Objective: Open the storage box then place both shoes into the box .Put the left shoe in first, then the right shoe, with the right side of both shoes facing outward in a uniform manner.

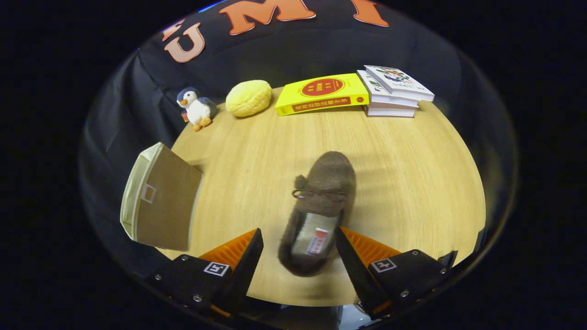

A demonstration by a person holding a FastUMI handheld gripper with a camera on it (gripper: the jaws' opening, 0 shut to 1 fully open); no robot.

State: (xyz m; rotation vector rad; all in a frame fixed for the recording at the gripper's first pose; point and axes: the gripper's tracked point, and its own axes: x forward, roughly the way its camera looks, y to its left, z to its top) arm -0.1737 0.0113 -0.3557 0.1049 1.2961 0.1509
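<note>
Box (158, 199) at table's (412, 183) left edge, lying on side, opening facing away from shoe. Penguin (196, 107), yellow bun (249, 97), yellow book (322, 94), book stack (393, 91) along far edge. Shoe (321, 206) mid-table, toe pointing away. Gripper (299, 247) spread wide, heel between fingers, right finger at or near shoe's side, left apart. Likely step: grasping shoe. Next: close on heel, lift, carry left to box.

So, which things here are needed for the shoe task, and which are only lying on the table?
For the job:
- brown shoe, its heel between the open gripper fingers
- storage box, beside the shoe

Just lying about:
- toy penguin
- yellow bun-shaped thing
- yellow book
- stack of books
</note>
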